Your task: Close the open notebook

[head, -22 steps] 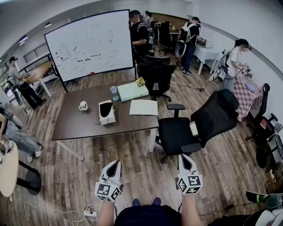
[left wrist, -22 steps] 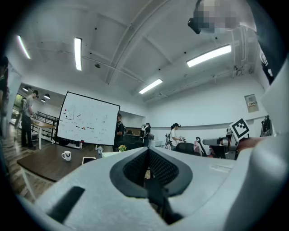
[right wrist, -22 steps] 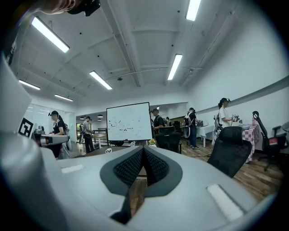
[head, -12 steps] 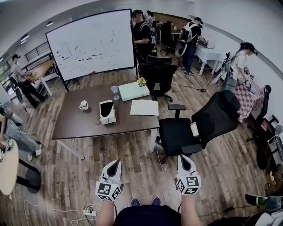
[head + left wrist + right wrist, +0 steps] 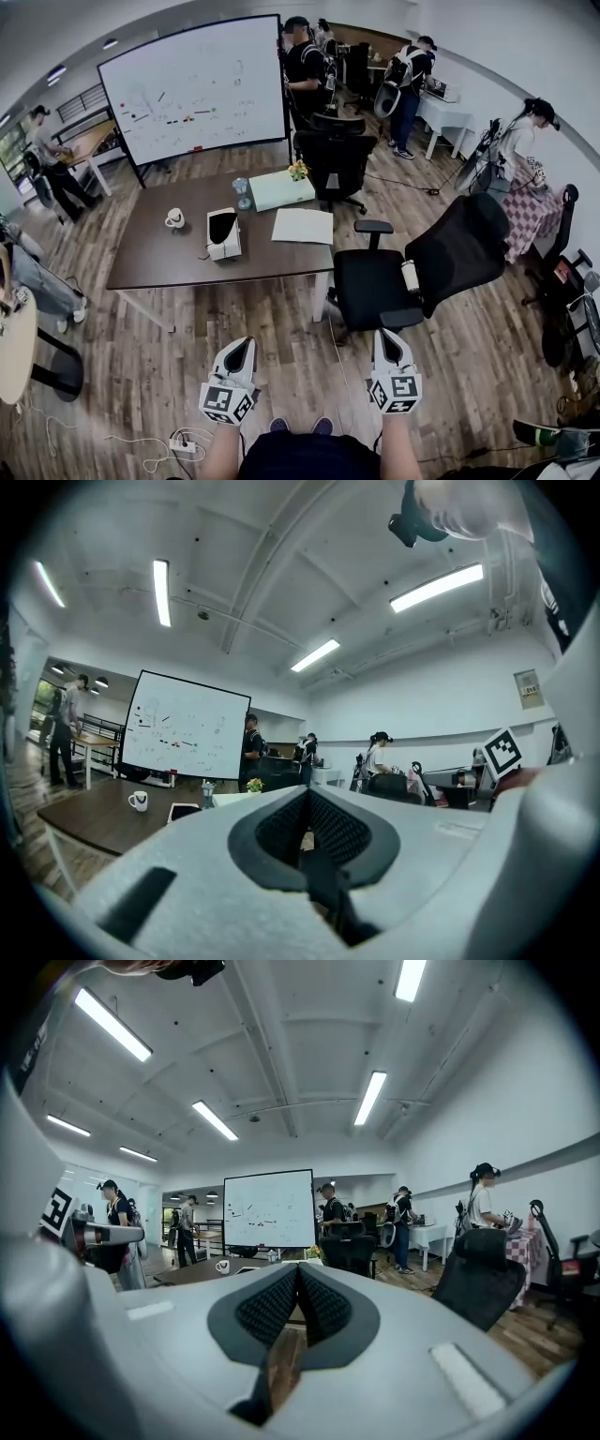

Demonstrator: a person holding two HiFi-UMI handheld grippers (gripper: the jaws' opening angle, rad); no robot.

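The table (image 5: 159, 258) is dark brown, and on it lie the white open notebook (image 5: 303, 226), a pale green box (image 5: 281, 191) behind that, a white mug (image 5: 174, 219) with a dark mark and a white case (image 5: 223, 234) with a black front. At the table's right end stands a black office chair (image 5: 375, 281) on a floor (image 5: 141, 375) of grey-brown wood planks, and behind the table a white whiteboard (image 5: 197, 89) carries small red, green and black marks. In front of the table, the left gripper (image 5: 246, 344) and right gripper (image 5: 382, 336) are white with black dimpled pads (image 5: 342, 829), and their cubes bear black-and-white square markers.
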